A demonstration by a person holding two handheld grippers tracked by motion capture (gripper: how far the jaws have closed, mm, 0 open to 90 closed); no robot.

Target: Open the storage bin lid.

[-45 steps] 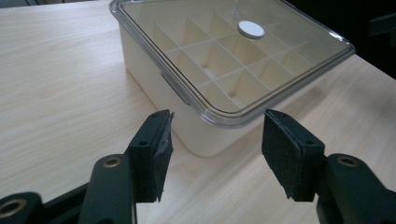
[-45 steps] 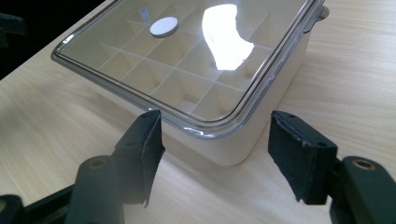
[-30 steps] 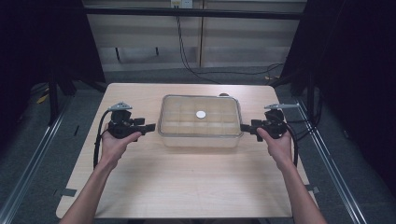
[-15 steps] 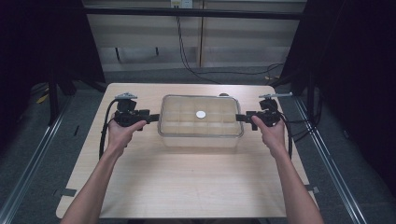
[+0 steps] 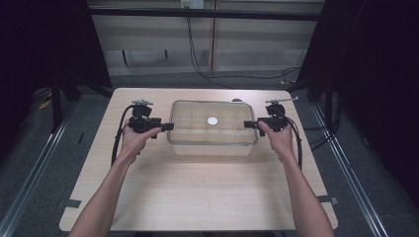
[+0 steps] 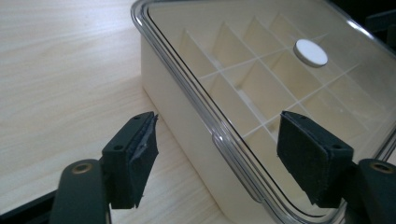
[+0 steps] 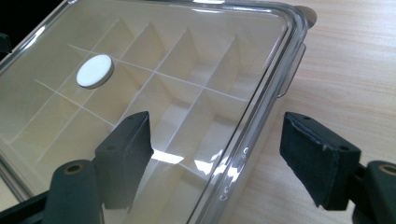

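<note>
box: clear lidded divider box [image 5: 212, 129], mid-table [image 5: 197, 197], white disc [image 5: 213, 120] at lid centre
left claw [image 5: 168, 126]: at box's left end, just opened wide, straddling lid rim [image 6: 219, 135], gripping nothing
right claw [image 5: 249, 124]: at box's right end, just opened, astride rim, no grip
why: symmetric ends, likely two-sided lid lift

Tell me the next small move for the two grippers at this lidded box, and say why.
Probably close both at once on the lid's rim. The left gripper and right gripper each have open jaws, just widened, straddling an end edge of the clear lid of the divided box, with pads not yet pressing. A matched grip at both ends should let the lid lift level.
</note>
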